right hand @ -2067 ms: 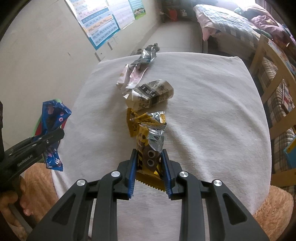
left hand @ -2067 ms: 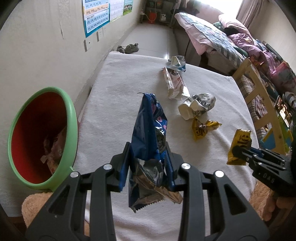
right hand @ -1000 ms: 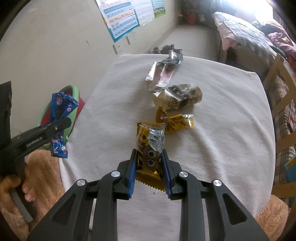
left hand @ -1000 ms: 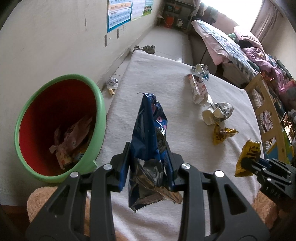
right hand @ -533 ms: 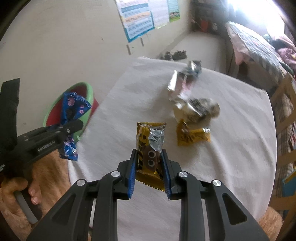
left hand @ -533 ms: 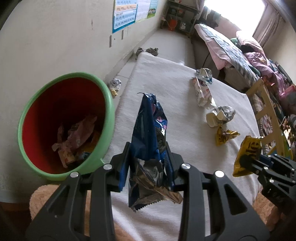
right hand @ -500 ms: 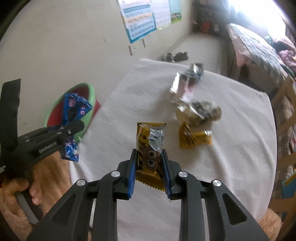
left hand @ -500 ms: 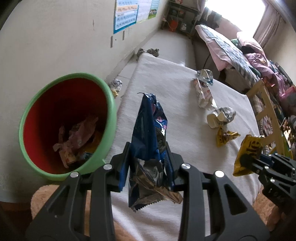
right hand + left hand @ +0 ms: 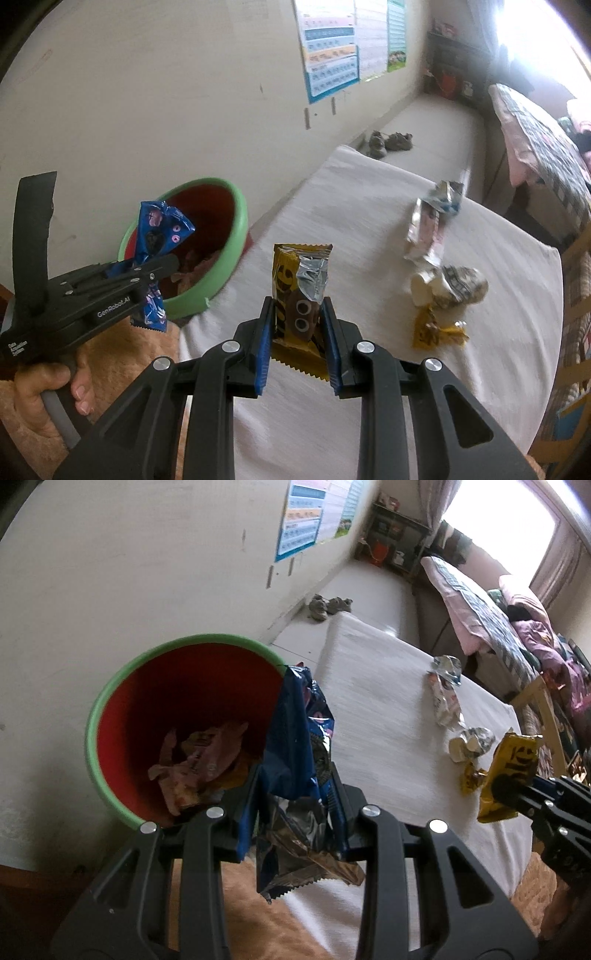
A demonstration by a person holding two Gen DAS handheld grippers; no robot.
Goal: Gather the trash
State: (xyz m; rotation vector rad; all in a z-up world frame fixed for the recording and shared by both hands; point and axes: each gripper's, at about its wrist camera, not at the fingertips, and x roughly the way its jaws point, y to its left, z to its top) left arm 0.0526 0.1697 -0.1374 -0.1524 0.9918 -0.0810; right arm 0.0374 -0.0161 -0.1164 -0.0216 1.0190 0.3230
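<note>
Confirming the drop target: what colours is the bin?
Green rim and outside, red inside; the bin shows best in the left wrist view.

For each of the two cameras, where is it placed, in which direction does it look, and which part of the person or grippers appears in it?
Left wrist: on the left gripper, looking down its fingers at the blue wrapper it clamps and the green bin; the right gripper enters at right.
Right wrist: on the right gripper, looking down at its yellow wrapper over the white cloth; the left gripper and a hand show at left.
Shared: bin, both wrappers, cloth.
</note>
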